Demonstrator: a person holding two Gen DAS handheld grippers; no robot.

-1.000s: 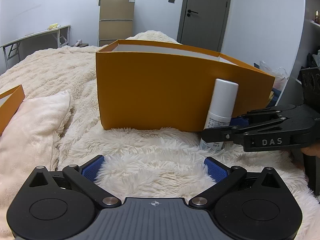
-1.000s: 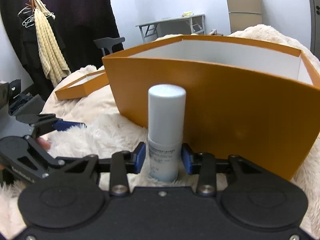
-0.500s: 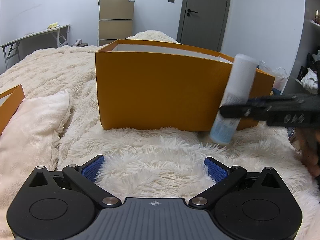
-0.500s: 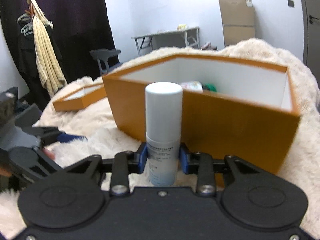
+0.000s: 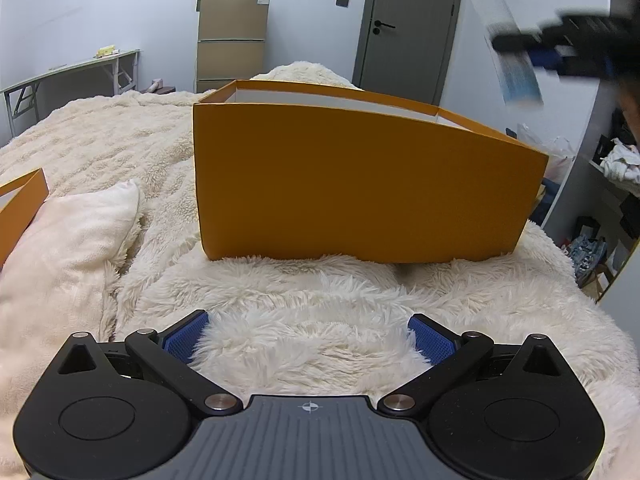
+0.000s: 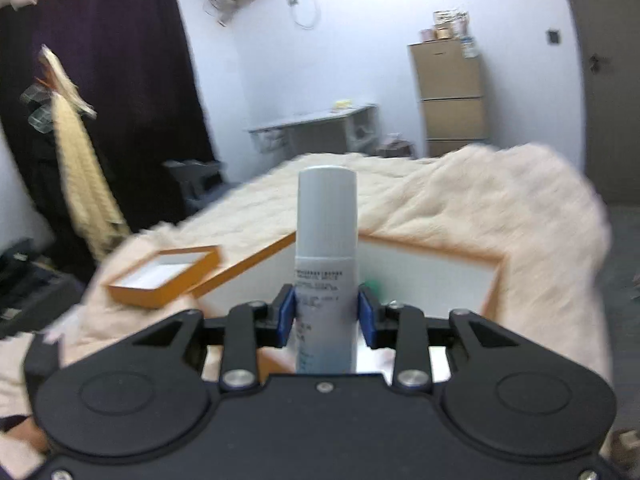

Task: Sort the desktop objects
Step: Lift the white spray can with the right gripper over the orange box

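Note:
A white spray bottle (image 6: 326, 256) with a light blue base stands upright between the blue pads of my right gripper (image 6: 326, 312), which is shut on it. In the left wrist view the same bottle (image 5: 504, 44) shows blurred at the upper right, high above the right end of the orange box (image 5: 360, 188). From the right wrist view the box's white inside (image 6: 432, 280) lies below and beyond the bottle, with something green partly hidden behind it. My left gripper (image 5: 308, 338) rests open over the fluffy blanket, in front of the box, with nothing between its fingers.
The orange box lid (image 6: 164, 276) lies on the blanket left of the box. A cream pillow (image 5: 68, 248) sits left of my left gripper. The bed's edge drops off to the right, toward a cluttered floor (image 5: 588, 248). A door and a cabinet stand at the far wall.
My right gripper has lifted the bottle off the blanket beside the box's front wall, up above the box's rim. The left gripper has stayed where it was.

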